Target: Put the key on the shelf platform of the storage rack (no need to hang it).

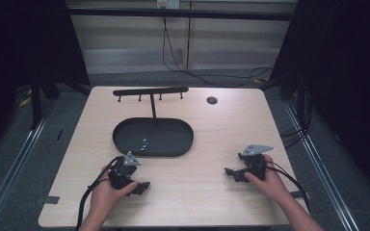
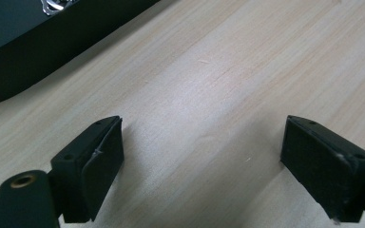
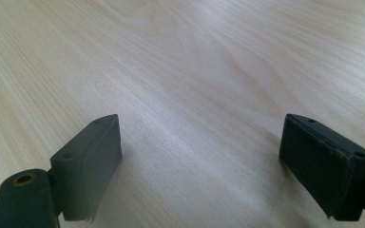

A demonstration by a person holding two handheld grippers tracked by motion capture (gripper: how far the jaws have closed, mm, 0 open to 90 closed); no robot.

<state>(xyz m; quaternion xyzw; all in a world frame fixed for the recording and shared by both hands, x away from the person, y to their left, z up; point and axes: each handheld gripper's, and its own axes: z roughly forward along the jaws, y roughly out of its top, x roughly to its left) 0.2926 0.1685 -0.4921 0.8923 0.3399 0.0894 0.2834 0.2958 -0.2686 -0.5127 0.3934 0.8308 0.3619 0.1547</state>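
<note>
Pale wood-grain rectangular surface (image 1: pixel 212 139), one, set between dark curtains with a light panelled wall behind; no brand, label or legible writing anywhere.

Left gripper (image 1: pixel 143 187), one, held in the person's left hand (image 1: pixel 107 192) near the front edge; jaws spread wide over bare wood, nothing between them. In the left gripper view the left gripper (image 2: pixel 202 156) shows the tray wall cut off at the upper left corner.

Black oval shallow tray (image 1: pixel 173 139), one, mid-surface, just beyond the left gripper. Small shiny metal item (image 1: pixel 144 144), one, lying inside; too small to identify.

Black T-shaped stand with four short pegs (image 1: pixel 150 91), one, rising from the tray's far side.

Dark round hole (image 1: pixel 212 100), one, far edge.

Right gripper (image 1: pixel 230 172), one, in the right hand (image 1: pixel 265 180); jaws wide apart, holding nothing, over bare wood in the right gripper view (image 3: pixel 199 156).
</note>
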